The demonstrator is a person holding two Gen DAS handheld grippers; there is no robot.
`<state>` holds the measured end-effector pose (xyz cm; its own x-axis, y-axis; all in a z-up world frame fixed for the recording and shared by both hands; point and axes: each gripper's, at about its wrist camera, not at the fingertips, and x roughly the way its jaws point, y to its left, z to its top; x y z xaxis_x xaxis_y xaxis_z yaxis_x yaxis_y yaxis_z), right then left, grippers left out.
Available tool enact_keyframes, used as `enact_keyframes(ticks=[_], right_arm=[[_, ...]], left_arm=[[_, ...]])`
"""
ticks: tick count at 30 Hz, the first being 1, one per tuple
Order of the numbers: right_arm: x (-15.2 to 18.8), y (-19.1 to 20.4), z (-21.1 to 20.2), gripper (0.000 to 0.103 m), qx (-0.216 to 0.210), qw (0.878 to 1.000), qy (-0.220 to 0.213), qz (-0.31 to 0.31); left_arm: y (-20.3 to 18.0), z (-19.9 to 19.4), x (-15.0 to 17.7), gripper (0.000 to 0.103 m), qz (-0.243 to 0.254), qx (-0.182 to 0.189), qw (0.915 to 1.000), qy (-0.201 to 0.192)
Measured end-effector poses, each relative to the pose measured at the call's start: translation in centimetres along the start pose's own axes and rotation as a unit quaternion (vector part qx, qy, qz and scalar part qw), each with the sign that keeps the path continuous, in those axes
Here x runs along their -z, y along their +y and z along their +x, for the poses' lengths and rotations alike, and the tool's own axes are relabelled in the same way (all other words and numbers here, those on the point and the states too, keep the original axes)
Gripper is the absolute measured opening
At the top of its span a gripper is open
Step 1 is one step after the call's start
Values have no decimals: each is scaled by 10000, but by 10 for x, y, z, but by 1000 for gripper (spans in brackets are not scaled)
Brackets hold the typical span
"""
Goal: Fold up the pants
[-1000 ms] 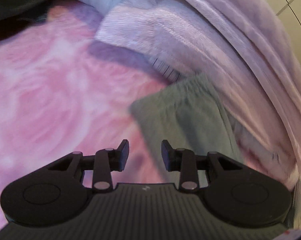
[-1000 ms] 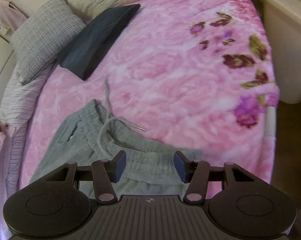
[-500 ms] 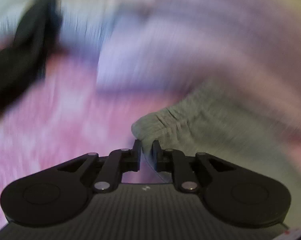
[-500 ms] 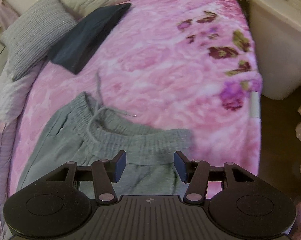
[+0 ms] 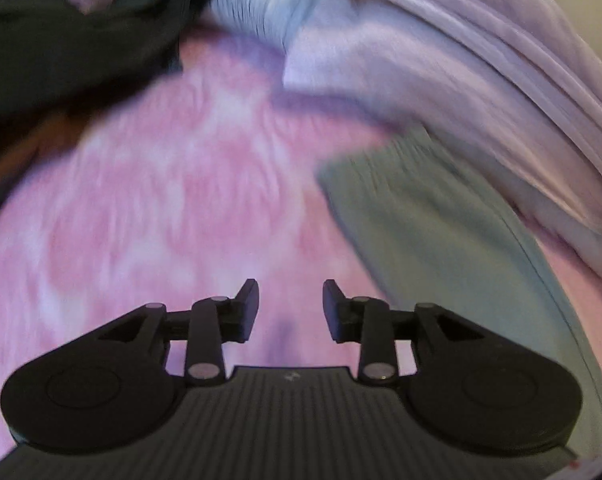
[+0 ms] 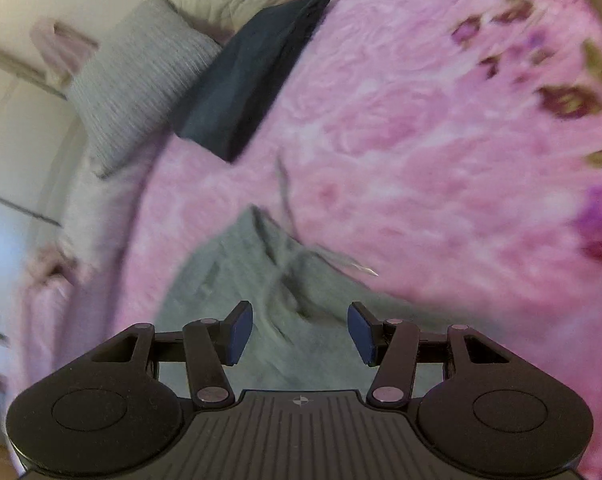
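- Left wrist view, upper left of the frame: dark, almost black crumpled cloth (image 5: 73, 44), blurred, lying on the pink mottled plush blanket (image 5: 161, 200) covering the bed.
- Lower centre: black two-finger left gripper (image 5: 289, 306), spread wide, nothing between the fingers, poised over bare pink blanket.
- Right of centre: grey-green soft knit pants (image 5: 433, 232), one gathered end pointing toward the upper middle, fabric running down to the lower right edge; beside the gripper, not touching it.
- Upper right: pale lilac folded bedding (image 5: 441, 52) piled along the pants' far side, overlapping their right edge.
- Right wrist view, upper left of the frame: grey woven cushion (image 6: 137, 84) leaning at the head of the bed.
- Just right of it: dark navy flat folded cloth (image 6: 253, 76) resting against the cushion and on the pink blanket (image 6: 421, 140).
- Lower centre: the pants (image 6: 237, 272), bunched and blurred, with a pale drawstring (image 6: 341, 260) trailing right onto the blanket.
- Bottom centre: black right gripper with blue pads (image 6: 301, 332), spread wide, holding nothing, above the pants' fabric.
- Right edge: dark red and purple flower print (image 6: 565, 100) on the blanket.
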<state>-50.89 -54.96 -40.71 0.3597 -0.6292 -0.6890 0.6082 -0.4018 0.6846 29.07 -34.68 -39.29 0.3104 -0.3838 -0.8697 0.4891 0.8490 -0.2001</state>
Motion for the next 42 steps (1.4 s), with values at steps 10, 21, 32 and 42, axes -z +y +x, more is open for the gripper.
enact_keyframes(ticks=[10,21,32,42], right_arm=[[-57,-34,89,44,-586,9907,704,1004],[-77,3,122,1,-193,9946,813,-621],[56,139,28,39,-1601,7612,2002,-5957],[-52,66,118,55,-726,9100,2133,-3479]], left_arm=[[-23,-83,168,36,-756,-15,9939,804],[-37,-115,255,38,-1458,-137,9848,934],[-24,-143,284,38,-1878,-447,9781,784],[-27,-144,290,41,-1869,-464,9778,827]])
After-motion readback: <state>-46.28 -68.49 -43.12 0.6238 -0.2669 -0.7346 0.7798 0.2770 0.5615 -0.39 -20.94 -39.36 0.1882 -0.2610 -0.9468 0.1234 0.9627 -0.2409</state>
